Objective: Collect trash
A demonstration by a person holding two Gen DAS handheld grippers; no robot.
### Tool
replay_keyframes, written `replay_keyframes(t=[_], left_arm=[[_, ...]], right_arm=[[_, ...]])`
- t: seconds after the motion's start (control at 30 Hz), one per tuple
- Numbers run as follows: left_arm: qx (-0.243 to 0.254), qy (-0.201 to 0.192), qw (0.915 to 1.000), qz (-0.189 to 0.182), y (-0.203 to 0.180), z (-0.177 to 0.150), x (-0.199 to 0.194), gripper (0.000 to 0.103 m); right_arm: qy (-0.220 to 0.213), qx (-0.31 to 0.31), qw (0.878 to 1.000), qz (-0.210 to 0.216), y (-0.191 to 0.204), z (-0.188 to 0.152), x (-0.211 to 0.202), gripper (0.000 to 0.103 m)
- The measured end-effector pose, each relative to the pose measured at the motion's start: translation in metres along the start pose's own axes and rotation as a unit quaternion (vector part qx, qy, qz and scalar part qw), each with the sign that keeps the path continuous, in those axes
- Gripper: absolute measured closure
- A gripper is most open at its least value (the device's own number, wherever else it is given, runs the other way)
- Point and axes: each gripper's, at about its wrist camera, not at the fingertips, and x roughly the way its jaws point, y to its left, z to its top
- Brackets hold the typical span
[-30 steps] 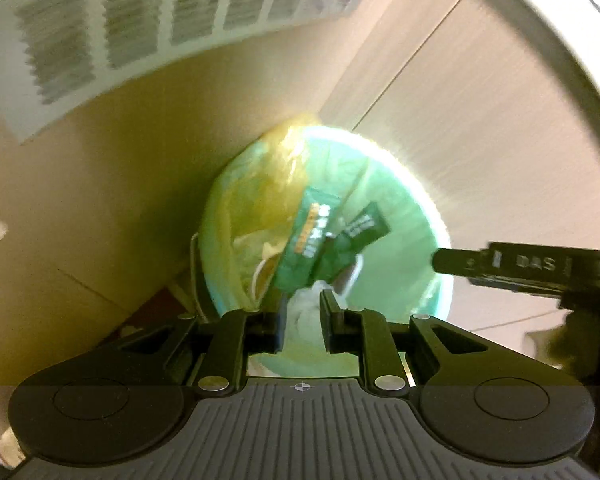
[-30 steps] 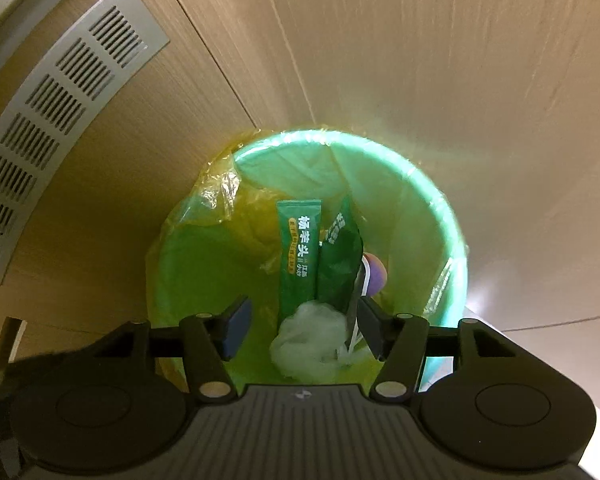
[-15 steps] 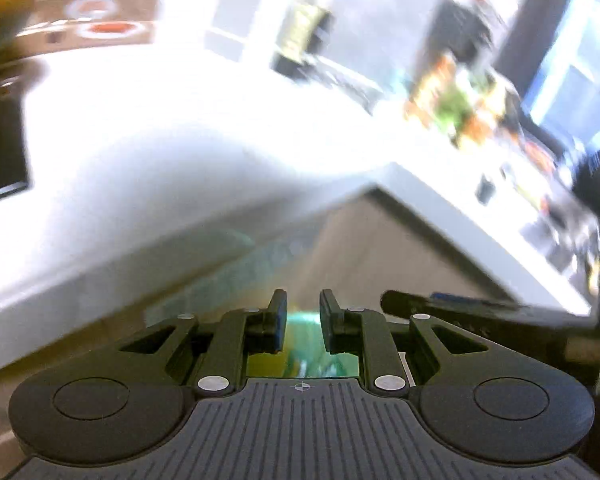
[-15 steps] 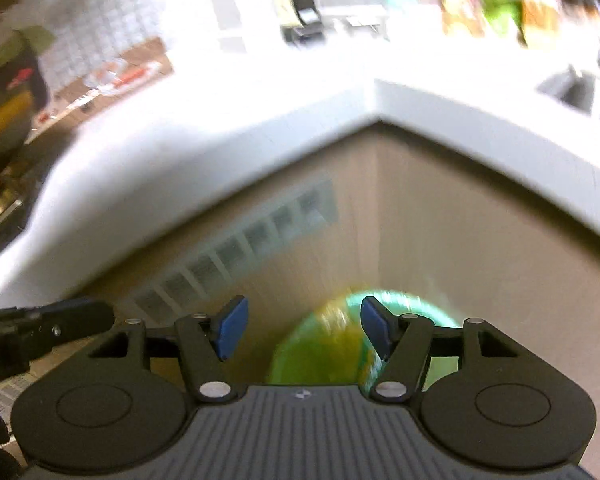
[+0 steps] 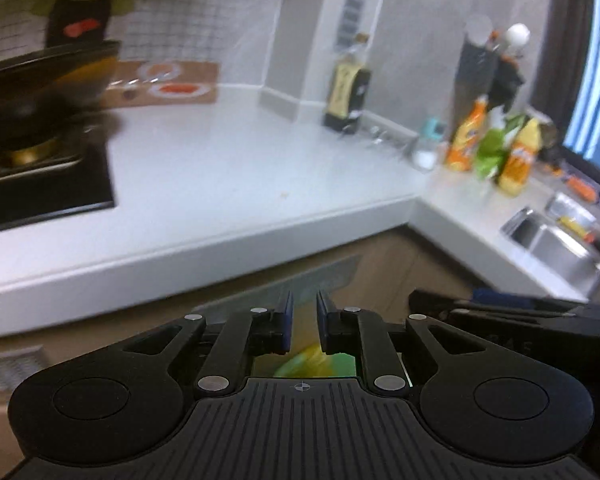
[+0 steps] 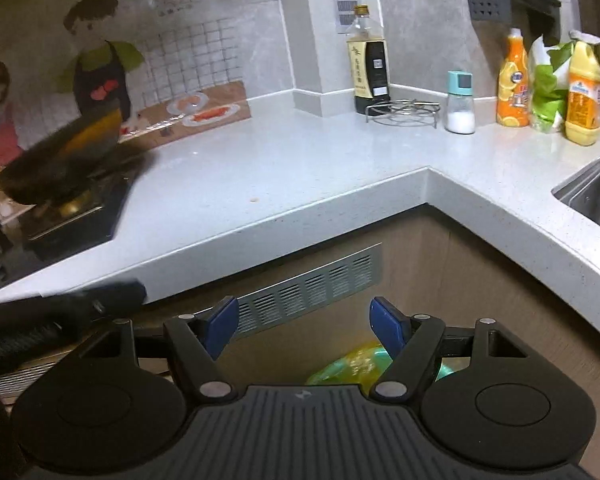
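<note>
The green trash bin with its yellow-green bag (image 6: 356,364) stands on the floor below the counter corner, mostly hidden behind my right gripper; a sliver of it shows in the left wrist view (image 5: 312,362). My right gripper (image 6: 304,326) is open and empty, raised above the bin. My left gripper (image 5: 303,314) has its jaws nearly together with a narrow gap and nothing between them. The right gripper's side shows in the left wrist view (image 5: 520,316); the left gripper shows in the right wrist view (image 6: 60,308).
A white L-shaped countertop (image 6: 300,168) runs ahead with a wok on the stove (image 6: 60,164) at left, a dark sauce bottle (image 6: 370,64), a wire trivet (image 6: 402,112), a salt shaker (image 6: 460,104), orange and yellow bottles (image 6: 512,84), and a sink (image 6: 596,192) at right. A cabinet vent (image 6: 308,284) sits below.
Both grippers have tilted up from looking down into the bin to facing the countertop. The trash seen in the bin is now out of sight. The jaws keep the same openings.
</note>
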Motion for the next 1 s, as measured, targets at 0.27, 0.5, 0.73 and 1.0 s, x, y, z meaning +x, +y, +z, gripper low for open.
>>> replay_keyframes(t=[0.27,0.5,0.73,1.0], left_arm=[[0.046,-0.014,0.9987,0.014,-0.019,-0.015,-0.018,0.086],[0.056,-0.019,0.9977,0.032,-0.022,-0.021,-0.029,0.086],[0.051,-0.015,0.9980,0.035,-0.019,-0.022,-0.031,0.086],[0.052,-0.022,0.9978,0.034,-0.019,-0.021,-0.034,0.086]], right_arm=[[-0.004,-0.014,1.000,0.017,0.007,-0.020,-0.015,0.030],[-0.004,-0.016,1.000,0.023,0.004,-0.026,-0.020,0.030],[-0.002,-0.018,0.999,0.026,0.003,-0.027,-0.020,0.030],[-0.009,-0.020,0.999,0.026,0.003,-0.026,-0.022,0.030]])
